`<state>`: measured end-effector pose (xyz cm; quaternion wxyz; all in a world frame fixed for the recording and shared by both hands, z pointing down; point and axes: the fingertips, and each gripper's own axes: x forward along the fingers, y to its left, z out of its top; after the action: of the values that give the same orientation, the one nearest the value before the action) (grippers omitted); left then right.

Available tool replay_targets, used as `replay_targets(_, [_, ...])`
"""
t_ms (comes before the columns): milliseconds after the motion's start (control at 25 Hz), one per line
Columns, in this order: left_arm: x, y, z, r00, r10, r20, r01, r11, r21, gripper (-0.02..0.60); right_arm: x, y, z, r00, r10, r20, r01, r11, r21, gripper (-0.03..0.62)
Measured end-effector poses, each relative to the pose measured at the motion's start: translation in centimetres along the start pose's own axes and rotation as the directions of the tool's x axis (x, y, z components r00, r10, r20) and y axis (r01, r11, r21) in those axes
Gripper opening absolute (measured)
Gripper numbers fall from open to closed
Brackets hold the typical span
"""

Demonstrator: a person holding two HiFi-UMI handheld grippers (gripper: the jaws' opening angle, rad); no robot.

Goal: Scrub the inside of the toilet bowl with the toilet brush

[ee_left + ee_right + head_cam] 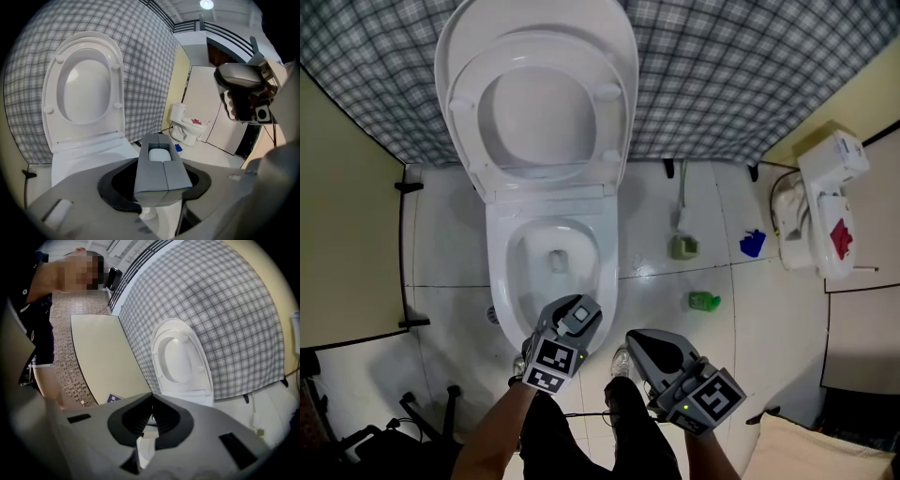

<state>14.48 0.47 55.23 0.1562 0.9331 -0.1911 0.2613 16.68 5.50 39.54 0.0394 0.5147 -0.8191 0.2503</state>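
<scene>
With the brush (682,246) unfetched, the left gripper (577,311) and right gripper (637,341) hang shut, empty, by the toilet (609,272); next, I'd say, one opens on its handle.

We saw a bright scene in the head view, the white toilet bowl (530,281) nearly washed out, with soft shadows on the floor tiles (741,309) toward 7 o'clock. In the left gripper view a ceiling lamp (205,4) glared at 1 o'clock. Both gripper views bowed straight lines and went black at the corners; their near foreground at 6 o'clock was soft.
</scene>
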Motion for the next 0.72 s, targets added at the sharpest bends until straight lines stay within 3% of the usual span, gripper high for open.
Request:
replay_targets(440, [2.3,5.2,-2.8,0.988,0.15,-0.033,-0.148,0.988,0.038,0.217,-0.6,0.6,-1.6,1.0,-0.004,-0.007,0.004,1.0,0.026,0.0])
replay_targets(600, [0.6,3.7,-2.4,0.992,0.12,-0.041,-0.119,0.993,0.028,0.217,-0.8,0.9,-0.9,1.0,0.002,0.004,-0.002,1.0,0.03,0.0])
replay_targets(720, [-1.6,1.6,-1.7,0.997,0.07,-0.043,-0.071,0.997,-0.029,0.216,-0.7,1.0,0.1,1.0,0.0,0.03,-0.002,0.999,0.043,0.0])
